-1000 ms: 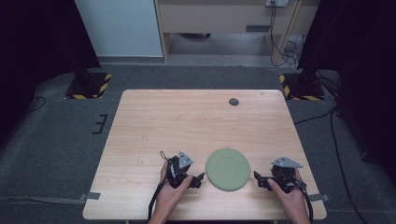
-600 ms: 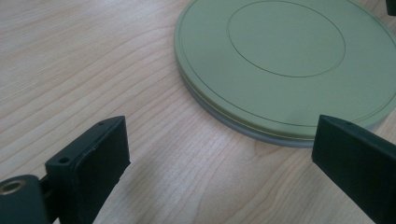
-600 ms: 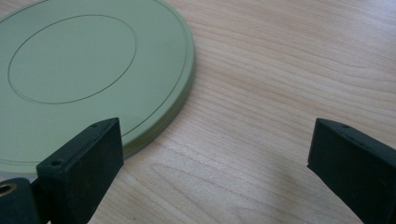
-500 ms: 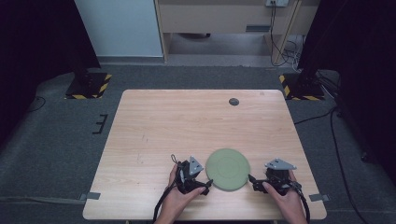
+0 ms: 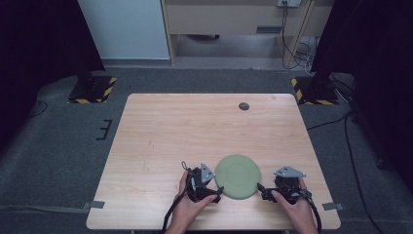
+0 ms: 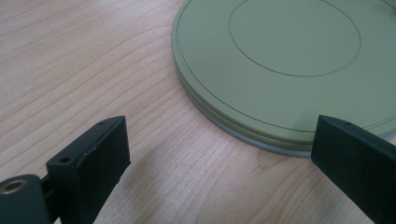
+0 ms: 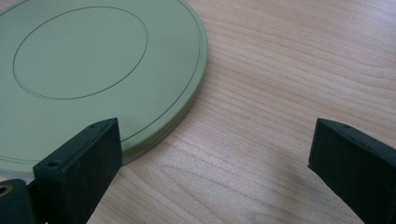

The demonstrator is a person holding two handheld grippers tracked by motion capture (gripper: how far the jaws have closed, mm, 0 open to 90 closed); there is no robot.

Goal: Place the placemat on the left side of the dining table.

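A flat round green disc (image 5: 237, 175) lies on the wooden table (image 5: 195, 131) near its front edge. My left gripper (image 5: 215, 193) sits at the disc's left rim and is held low over the table. In the left gripper view it (image 6: 219, 126) is wide open, with the disc (image 6: 280, 60) ahead to the right and its rim just beyond the right jaw. My right gripper (image 5: 263, 189) sits at the disc's right rim. In the right gripper view it (image 7: 215, 126) is also wide open, and the disc (image 7: 88, 70) reaches behind its left jaw. Nothing is held.
A small dark round object (image 5: 243, 106) lies near the table's far edge. Black stands with yellow-striped bases (image 5: 92, 87) flank the table on the grey floor. Cables (image 5: 360, 180) run along the floor at the right.
Both grippers have slid inward toward the disc, the left one rightward and the right one leftward. The disc has stayed in place.
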